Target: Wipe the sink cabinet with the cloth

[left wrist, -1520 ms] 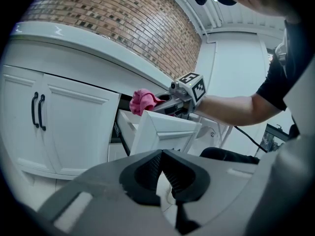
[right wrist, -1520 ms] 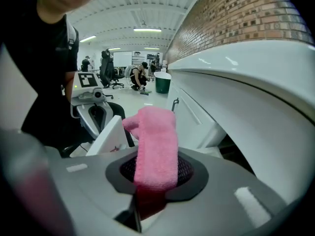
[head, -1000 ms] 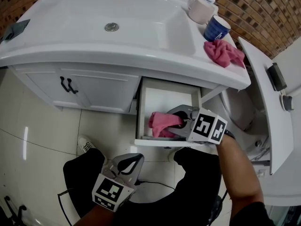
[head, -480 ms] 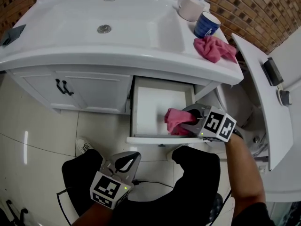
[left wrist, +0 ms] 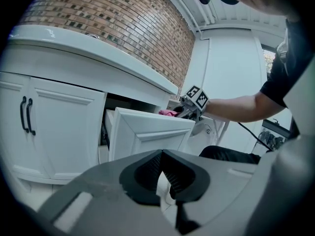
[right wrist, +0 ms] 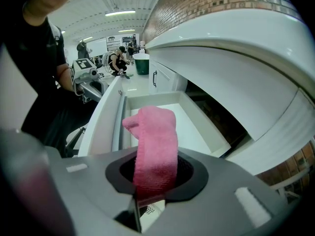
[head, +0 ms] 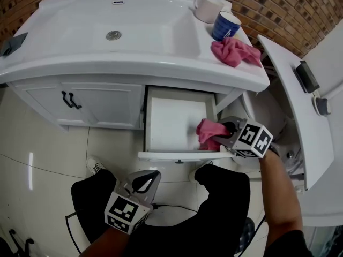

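The white sink cabinet (head: 102,98) has its drawer (head: 171,119) pulled out below the basin. My right gripper (head: 224,134) is shut on a pink cloth (head: 208,133) that lies against the drawer's right inner side. In the right gripper view the pink cloth (right wrist: 155,146) stands up from the shut jaws of my right gripper (right wrist: 155,183) over the drawer's white floor (right wrist: 189,127). My left gripper (head: 143,183) hangs low over the person's lap, shut with nothing in it. The left gripper view shows my left gripper (left wrist: 161,175) facing the drawer front (left wrist: 147,134).
A second pink cloth (head: 233,51), a blue cup (head: 225,24) and a white mug (head: 206,7) sit on the counter's right end. Black handles (head: 68,100) mark the shut cabinet doors at left. A white slanted panel (head: 292,100) stands close on the right.
My right gripper has slid the pink cloth from the drawer's left part across to its right side. The left gripper has stayed about where it was.
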`<state>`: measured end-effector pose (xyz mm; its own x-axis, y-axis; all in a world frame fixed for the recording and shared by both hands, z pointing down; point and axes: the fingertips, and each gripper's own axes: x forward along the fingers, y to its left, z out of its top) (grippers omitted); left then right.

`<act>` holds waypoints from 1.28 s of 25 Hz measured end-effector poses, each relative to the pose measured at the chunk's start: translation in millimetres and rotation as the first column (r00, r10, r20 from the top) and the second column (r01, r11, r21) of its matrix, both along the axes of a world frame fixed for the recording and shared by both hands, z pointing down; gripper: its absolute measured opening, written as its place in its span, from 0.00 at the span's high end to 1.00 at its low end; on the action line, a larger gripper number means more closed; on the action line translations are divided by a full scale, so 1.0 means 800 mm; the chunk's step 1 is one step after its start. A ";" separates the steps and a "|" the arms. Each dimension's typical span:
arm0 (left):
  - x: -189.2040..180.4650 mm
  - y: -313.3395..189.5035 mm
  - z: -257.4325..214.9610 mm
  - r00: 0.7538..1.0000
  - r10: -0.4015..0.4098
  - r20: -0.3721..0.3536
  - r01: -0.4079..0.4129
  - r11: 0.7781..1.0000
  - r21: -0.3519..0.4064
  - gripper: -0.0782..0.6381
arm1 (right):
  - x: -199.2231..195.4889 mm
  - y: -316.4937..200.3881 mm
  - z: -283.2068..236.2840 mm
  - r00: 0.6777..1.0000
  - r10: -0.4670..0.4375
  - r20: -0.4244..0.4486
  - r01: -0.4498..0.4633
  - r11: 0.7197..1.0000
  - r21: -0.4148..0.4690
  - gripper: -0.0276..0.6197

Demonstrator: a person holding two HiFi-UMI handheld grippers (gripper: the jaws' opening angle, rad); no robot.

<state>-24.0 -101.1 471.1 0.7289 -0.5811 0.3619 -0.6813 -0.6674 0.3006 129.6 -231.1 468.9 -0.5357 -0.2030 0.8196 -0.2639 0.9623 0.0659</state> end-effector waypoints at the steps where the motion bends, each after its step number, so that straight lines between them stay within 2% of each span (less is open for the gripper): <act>1: 0.001 -0.001 -0.001 1.000 -0.001 0.001 0.001 1.000 0.005 0.88 | 0.000 -0.002 0.000 1.000 0.008 0.003 -0.008 1.000 0.002 0.81; 5: -0.001 -0.001 -0.010 1.000 -0.014 -0.005 0.014 1.000 0.005 0.88 | -0.001 -0.006 -0.003 0.999 0.036 0.014 -0.036 0.999 0.018 0.81; 9: -0.020 -0.008 -0.030 0.998 -0.065 -0.005 0.065 0.998 0.023 0.88 | 0.002 -0.012 -0.037 0.994 0.091 0.056 -0.096 0.991 0.094 0.81; 12: -0.031 -0.003 -0.047 0.995 -0.096 -0.002 0.096 0.995 0.043 0.88 | 0.010 -0.011 -0.088 0.976 0.164 0.141 -0.190 0.963 0.192 0.81; 14: -0.034 0.005 -0.061 0.995 -0.103 -0.009 0.103 0.993 0.056 0.88 | 0.016 -0.003 -0.135 0.942 0.215 0.257 -0.277 0.932 0.234 0.81; 15: -0.034 0.010 -0.070 0.994 -0.104 -0.021 0.105 0.993 0.058 0.88 | 0.019 0.004 -0.161 0.911 0.239 0.337 -0.328 0.915 0.237 0.81; 16: -0.033 0.016 -0.078 0.994 -0.104 -0.041 0.106 0.993 0.053 0.88 | 0.022 0.014 -0.188 0.864 0.260 0.432 -0.382 0.896 0.226 0.81; 17: -0.032 0.022 -0.086 0.992 -0.104 -0.071 0.107 0.993 0.043 0.88 | 0.026 0.024 -0.214 0.800 0.275 0.533 -0.436 0.877 0.200 0.81; 19: -0.029 0.033 -0.103 0.985 -0.106 -0.134 0.110 0.994 0.020 0.88 | 0.040 0.049 -0.256 0.640 0.298 0.708 -0.519 0.847 0.114 0.81; 20: -0.027 0.038 -0.111 0.982 -0.108 -0.152 0.112 0.994 0.017 0.88 | 0.048 0.062 -0.270 0.566 0.310 0.764 -0.546 0.835 0.066 0.81; 21: -0.026 0.042 -0.118 0.981 -0.110 -0.160 0.115 0.993 0.022 0.88 | 0.055 0.073 -0.278 0.506 0.326 0.799 -0.566 0.824 0.023 0.81; 22: -0.026 0.046 -0.125 0.980 -0.113 -0.164 0.119 0.992 0.030 0.88 | 0.062 0.084 -0.281 0.461 0.347 0.817 -0.583 0.812 -0.015 0.81; 23: -0.026 0.049 -0.132 0.979 -0.116 -0.168 0.124 0.992 0.037 0.88 | 0.066 0.093 -0.280 0.431 0.372 0.822 -0.597 0.801 -0.050 0.81; 25: -0.028 0.054 -0.145 0.976 -0.120 -0.182 0.130 0.990 0.045 0.88 | 0.066 0.112 -0.275 0.396 0.417 0.818 -0.609 0.786 -0.106 0.81; 28: -0.029 0.062 -0.165 0.969 -0.115 -0.220 0.128 0.991 0.047 0.88 | 0.051 0.146 -0.260 0.366 0.458 0.810 -0.591 0.787 -0.179 0.81; 31: -0.026 0.075 -0.178 0.964 -0.103 -0.245 0.118 0.992 0.048 0.88 | 0.034 0.185 -0.236 0.293 0.515 0.806 -0.534 0.787 -0.309 0.81; 32: -0.024 0.079 -0.181 0.965 -0.097 -0.242 0.114 0.992 0.054 0.88 | 0.030 0.197 -0.230 0.281 0.530 0.800 -0.520 0.785 -0.337 0.81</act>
<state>-43.1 -38.0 326.6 0.7227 -0.6763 0.1425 -0.6628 -0.6197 0.4204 153.3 -73.5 285.0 -0.7065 -0.7062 0.0467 -0.6275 0.5945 -0.5029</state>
